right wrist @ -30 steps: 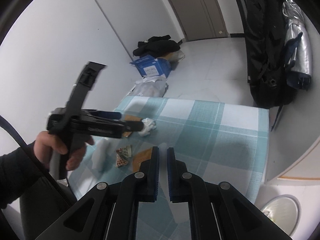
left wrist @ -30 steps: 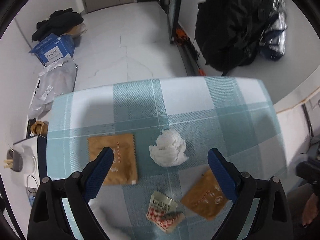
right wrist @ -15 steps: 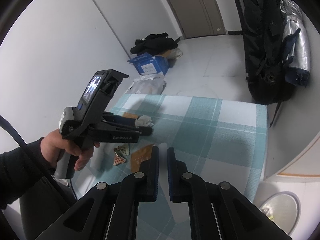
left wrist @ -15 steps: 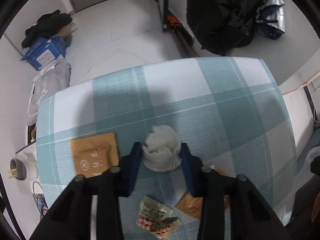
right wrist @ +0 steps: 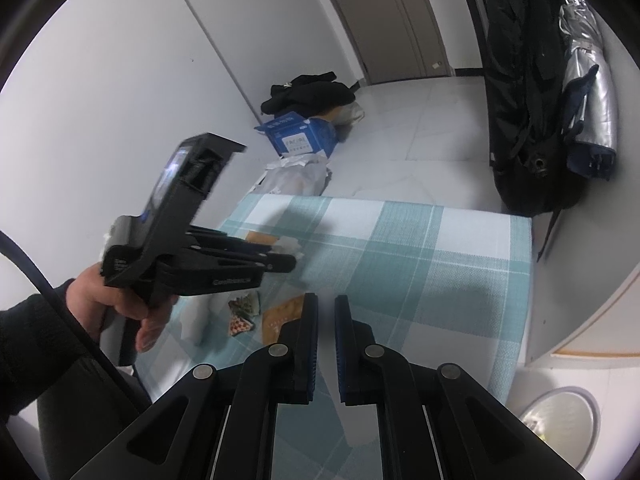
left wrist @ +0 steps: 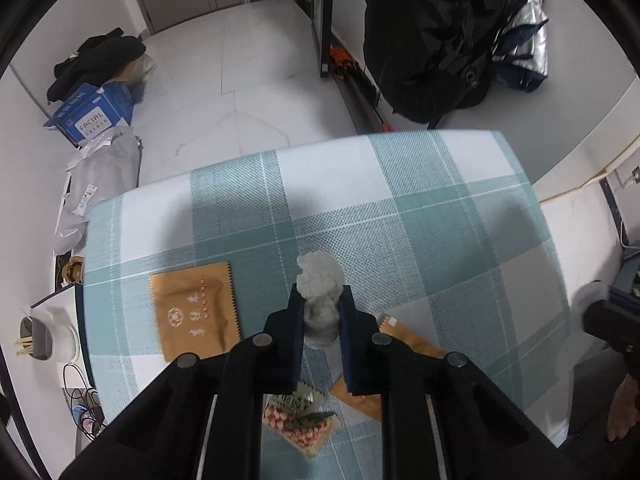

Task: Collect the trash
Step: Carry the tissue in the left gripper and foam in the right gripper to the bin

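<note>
Left tool (left wrist: 320,312) closing on tissue wad (left wrist: 320,280) — right tool (right wrist: 326,312) clenched empty.

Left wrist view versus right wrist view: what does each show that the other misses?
Only the left wrist view shows the left gripper closing on the crumpled tissue pinched between its pads, and the whole of the flat brown sachet.
Only the right wrist view shows the right gripper shut on nothing, the hand holding the left gripper, and a round bin on the floor.
Both show the checked tablecloth, the red-checked wrapper and the blue box.
</note>
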Demonstrator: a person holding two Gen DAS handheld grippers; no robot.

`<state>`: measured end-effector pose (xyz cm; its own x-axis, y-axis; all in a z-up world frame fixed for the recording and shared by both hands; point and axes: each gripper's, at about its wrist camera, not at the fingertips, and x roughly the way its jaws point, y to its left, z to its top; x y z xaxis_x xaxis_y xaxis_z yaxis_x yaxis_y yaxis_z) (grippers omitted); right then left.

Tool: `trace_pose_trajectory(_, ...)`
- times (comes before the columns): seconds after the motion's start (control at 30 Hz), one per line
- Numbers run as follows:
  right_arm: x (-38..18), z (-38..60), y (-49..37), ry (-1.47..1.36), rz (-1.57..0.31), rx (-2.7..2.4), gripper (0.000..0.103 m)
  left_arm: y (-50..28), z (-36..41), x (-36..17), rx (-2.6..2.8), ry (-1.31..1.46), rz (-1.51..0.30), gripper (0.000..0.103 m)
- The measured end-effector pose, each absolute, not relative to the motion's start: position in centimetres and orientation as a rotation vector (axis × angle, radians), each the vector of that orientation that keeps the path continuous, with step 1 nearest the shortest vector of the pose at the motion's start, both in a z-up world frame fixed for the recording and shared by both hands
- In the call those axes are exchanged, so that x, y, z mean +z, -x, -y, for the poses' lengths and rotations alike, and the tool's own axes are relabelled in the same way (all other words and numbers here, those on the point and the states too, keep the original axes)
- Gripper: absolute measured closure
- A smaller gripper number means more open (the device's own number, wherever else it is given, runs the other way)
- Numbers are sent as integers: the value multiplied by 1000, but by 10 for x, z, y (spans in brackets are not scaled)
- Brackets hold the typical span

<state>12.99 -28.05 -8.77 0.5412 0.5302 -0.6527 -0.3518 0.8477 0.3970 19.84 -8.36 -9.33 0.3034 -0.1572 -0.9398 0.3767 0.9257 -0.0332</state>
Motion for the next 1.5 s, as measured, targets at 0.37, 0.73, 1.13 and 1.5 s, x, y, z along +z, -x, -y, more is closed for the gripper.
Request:
trace_pose_trajectory(0.37, -78, 262, -123, -193, -797, 550, 96, -176, 62, -59, -340, -111, -1121, 92)
trace_pose_trajectory(0.73, -58, 249, -100, -242, -696, 568, 96, -143, 33, -17, -312, 35, -997, 92)
trace_pose_trajectory(1.13, -2, 237, -65, -268, -623, 558, 96, -99, 13, 30, -344, 173, -839, 92)
trace_pose_trajectory(1.5, 54, 237, -36, -218, -544, 549, 96, -81, 5, 57, -377, 276, -747, 92)
